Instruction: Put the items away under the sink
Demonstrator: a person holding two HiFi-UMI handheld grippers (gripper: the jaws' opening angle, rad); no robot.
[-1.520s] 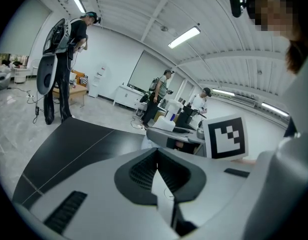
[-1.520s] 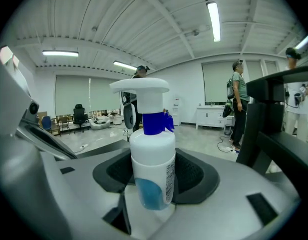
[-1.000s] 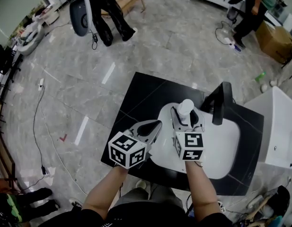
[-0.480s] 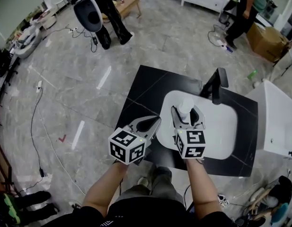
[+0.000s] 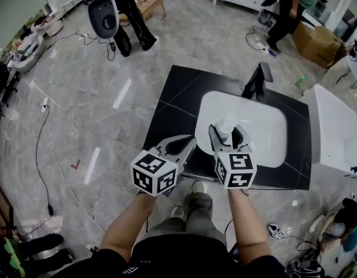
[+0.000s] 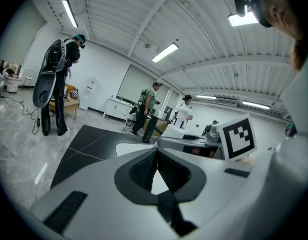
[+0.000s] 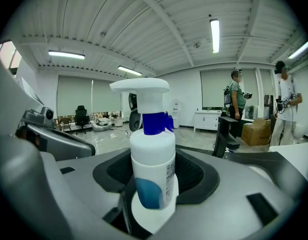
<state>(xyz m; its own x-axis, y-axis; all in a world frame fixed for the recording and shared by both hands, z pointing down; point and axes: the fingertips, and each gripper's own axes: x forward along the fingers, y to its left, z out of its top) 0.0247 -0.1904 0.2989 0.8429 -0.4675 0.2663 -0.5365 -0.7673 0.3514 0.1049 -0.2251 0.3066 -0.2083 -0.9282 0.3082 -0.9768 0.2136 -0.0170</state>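
White plastic spray bottle, blue collar, clamped in my right gripper, left gripper alongside, jaws together, empty.

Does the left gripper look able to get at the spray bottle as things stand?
Probably yes. The left gripper, empty and shut, is beside the spray bottle with nothing between, and the bottle's head stands clear of the right gripper holding it.
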